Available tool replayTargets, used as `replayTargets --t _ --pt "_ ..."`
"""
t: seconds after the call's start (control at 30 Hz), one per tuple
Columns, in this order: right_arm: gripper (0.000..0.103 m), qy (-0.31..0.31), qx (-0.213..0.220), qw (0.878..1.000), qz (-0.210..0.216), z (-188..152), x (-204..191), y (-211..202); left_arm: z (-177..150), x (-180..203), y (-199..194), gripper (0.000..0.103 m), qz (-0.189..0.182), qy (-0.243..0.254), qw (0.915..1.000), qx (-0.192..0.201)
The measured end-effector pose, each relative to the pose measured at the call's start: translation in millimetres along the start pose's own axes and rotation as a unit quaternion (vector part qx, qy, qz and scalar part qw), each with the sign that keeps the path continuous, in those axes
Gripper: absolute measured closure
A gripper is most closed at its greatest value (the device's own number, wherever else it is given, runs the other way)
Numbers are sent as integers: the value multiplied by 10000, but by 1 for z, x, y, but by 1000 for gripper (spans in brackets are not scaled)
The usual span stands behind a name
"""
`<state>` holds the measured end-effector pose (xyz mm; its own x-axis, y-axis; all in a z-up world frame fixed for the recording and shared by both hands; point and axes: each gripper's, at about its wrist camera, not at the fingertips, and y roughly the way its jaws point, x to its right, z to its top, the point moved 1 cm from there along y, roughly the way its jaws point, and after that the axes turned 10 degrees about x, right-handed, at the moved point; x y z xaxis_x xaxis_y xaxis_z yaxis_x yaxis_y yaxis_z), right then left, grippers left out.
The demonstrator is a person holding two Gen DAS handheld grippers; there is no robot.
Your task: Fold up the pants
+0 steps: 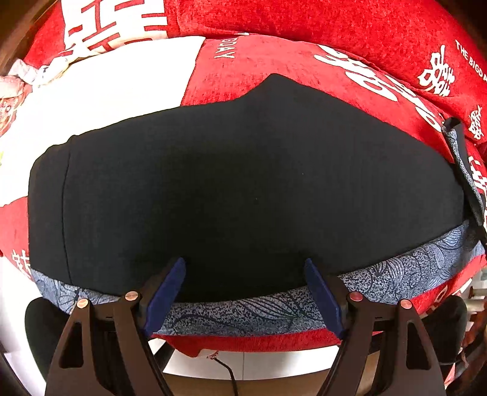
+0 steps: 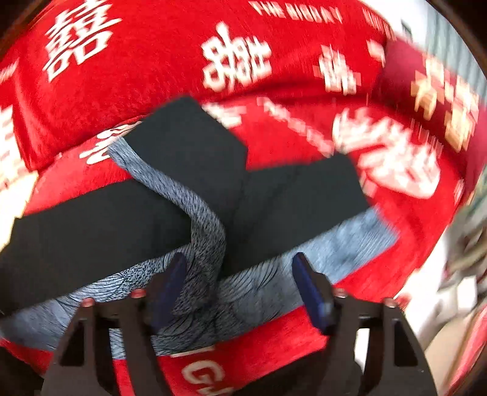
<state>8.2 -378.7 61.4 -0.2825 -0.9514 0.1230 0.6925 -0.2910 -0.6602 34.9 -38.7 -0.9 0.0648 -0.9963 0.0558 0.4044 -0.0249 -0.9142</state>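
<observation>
Black pants (image 1: 243, 182) lie spread flat on a red seat cover, with a grey-blue patterned band (image 1: 243, 313) along their near edge. My left gripper (image 1: 244, 263) hangs open just above that near edge, its blue pads wide apart and nothing pinched between them. In the blurred right wrist view the pants (image 2: 91, 228) show a black flap (image 2: 188, 146) folded back and a raised ridge of patterned cloth (image 2: 207, 231). My right gripper (image 2: 239, 257) is open over this ridge, which runs close to the left finger (image 2: 170, 283). The pads do not press on it.
The red cover (image 1: 274, 61) bears white characters and a large white patch (image 1: 121, 82). A red back cushion (image 1: 365, 27) rises behind the pants. Crumpled pale cloth (image 1: 18, 79) lies at the far left. A thin dark cable (image 1: 228, 371) hangs below the seat's front edge.
</observation>
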Motion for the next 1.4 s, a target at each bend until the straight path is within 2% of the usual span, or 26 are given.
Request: replayTargets --t 0.07,0.13,0.27,0.33,0.37,0.4,0.43,0.47,0.57,0.67,0.73,0.77,0.8,0.9,0.97,1.03,1.07,1.13,1.2,1.27,1.3,1.33,1.4 --pt "25 -531 173 9983 -145 11 -16 -3 1 4 -3 23 -92 -44 9999 21" --pt "23 -1231 331 9913 -340 27 -41 6 0 10 -6 23 -203 44 9998 45" --pt "21 -2456 -66 9677 -569 39 -93 52 -4 30 -1 23 -314 317 9990 -59" --pt "21 -2738 -300 9596 -570 42 -106 77 -7 30 1 21 -274 342 9990 -70" --pt "22 -2713 -352 9605 -517 43 -107 80 -8 29 0 21 -288 330 9990 -51" --pt "25 -2558 -385 9653 -354 45 -102 82 -8 27 -1 21 -325 306 9990 -52" --pt "52 -2265 -490 9728 26 49 -93 82 -8 26 -1 21 -348 286 9990 -57" --pt "90 -2065 -584 9766 144 49 -84 83 -9 25 -1 21 -363 262 9990 -64" --pt "95 -1726 -503 9835 184 49 -59 75 -8 24 1 21 -353 248 9990 -63" --pt "96 -1008 -278 9943 214 53 -15 51 -9 26 1 21 -315 291 9991 -35" --pt "97 -262 -41 9993 267 58 26 26 -9 25 0 21 -329 261 9991 -56" --pt "97 21 13 9995 314 61 41 21 -9 24 0 21 -335 228 9992 -69" --pt "97 645 116 9968 467 58 69 9 -9 23 -1 21 -342 190 9992 -79" --pt "97 1674 236 9811 940 39 116 8 -10 24 0 21 -315 197 9993 -59" --pt "96 2094 -73 9700 1229 14 132 37 -11 25 1 21 -270 252 9993 -65" --pt "96 2463 -606 9581 1328 -13 138 71 -11 26 1 21 -273 280 9992 -62" --pt "95 2636 -718 9519 1386 -22 141 80 -12 25 0 21 -297 270 9992 -71" --pt "91 3242 -481 9306 1632 -37 153 81 -12 21 -1 21 -343 220 9991 -86" --pt "77 3463 -324 9228 1660 -41 159 77 -13 21 -1 21 -327 189 9992 -90" --pt "33 3646 -71 9145 1751 -38 166 76 -12 24 1 21 -253 211 9994 -91" --pt "25 3723 103 9115 1747 -36 171 76 -12 25 1 21 -214 222 9995 -79" --pt "22 3749 211 9098 1769 -34 173 75 -12 26 1 19 -202 225 9995 -75" --pt "22 3667 239 9114 1854 -25 175 80 -13 26 2 19 -186 234 9995 -64"
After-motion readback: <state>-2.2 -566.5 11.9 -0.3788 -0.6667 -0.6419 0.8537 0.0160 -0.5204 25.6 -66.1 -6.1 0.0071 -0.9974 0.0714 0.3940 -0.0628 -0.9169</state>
